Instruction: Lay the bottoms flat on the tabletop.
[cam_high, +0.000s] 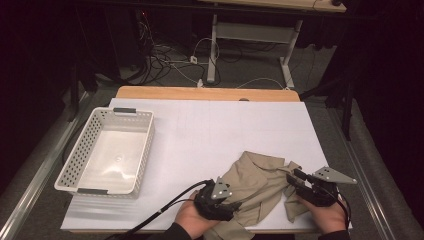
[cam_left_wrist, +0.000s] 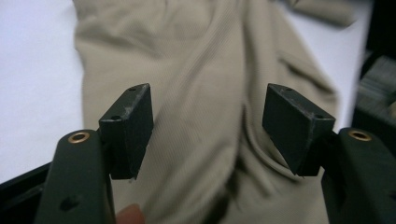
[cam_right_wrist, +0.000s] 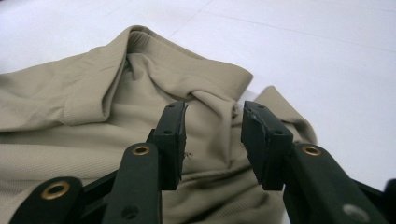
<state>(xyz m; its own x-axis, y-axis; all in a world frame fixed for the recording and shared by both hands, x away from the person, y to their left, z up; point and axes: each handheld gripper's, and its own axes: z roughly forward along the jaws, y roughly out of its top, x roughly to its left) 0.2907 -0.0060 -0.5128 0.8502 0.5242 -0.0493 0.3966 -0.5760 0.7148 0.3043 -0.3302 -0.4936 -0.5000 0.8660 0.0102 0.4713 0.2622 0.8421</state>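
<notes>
Left gripper (cam_left_wrist: 208, 130) fingers (cam_left_wrist: 128, 128) are standing wide apart, nothing pinched, just hovering over the beige knit cloth garment (cam_left_wrist: 201, 93) with fabric showing between them but not pressed. Right gripper (cam_right_wrist: 212, 144) fingers (cam_right_wrist: 266, 142) are sitting at a narrower gap, also gripping nothing, pointing at the folded collar-like edge of the garment, no pad contact visible. In the high view the left gripper (cam_high: 216, 199) is resting over the near left part of the garment (cam_high: 255, 180) and the right gripper (cam_high: 306, 186) is at its near right side.

The garment is lying crumpled on the near right part of the white-covered table (cam_high: 210, 130), near edge touching or hanging at the table's front. A white perforated plastic basket (cam_high: 107, 150) is sitting well apart on the left, nothing inside.

Handling judgement: soft, light, limp, not fragile; it is going to sag and bunch when lifted. Ribbed knit probably gives decent grip. Best taking hold at a hem, the thick collar fold or a corner, one gripper per side, pinching a single layer if spreading it.

Count: one garment, one basket, two grippers, one table.
</notes>
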